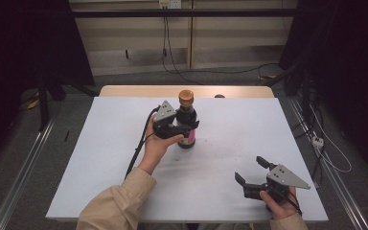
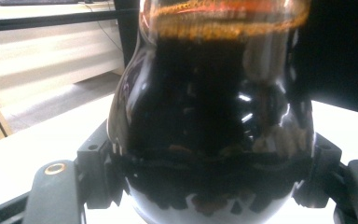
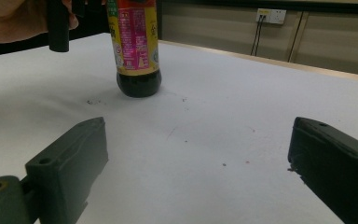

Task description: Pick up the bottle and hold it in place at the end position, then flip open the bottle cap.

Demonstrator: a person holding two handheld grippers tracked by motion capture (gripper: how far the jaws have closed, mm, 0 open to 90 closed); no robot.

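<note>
Dark glass, full of brown sauce, makes the bottle [image 1: 187, 122] heavy and slick, and that is the main risk. It stands upright on the white table [image 1: 100, 158], near the middle of the far edge, with a gold cap [image 1: 186, 97] on top. The left gripper [image 1: 184, 125] is clamped on its shoulder, well above the label; in the left gripper view the jaws press on either side of the curved glass [image 2: 214, 116]. Because the shoulder bulges and narrows upward, the pads could slide up toward the neck on a lift, or the bottle could swing and tip if the hold is off-centre. The right gripper [image 1: 250, 175] rests near the right front corner, jaws wide apart and empty, too far away to steady a toppling bottle
</note>
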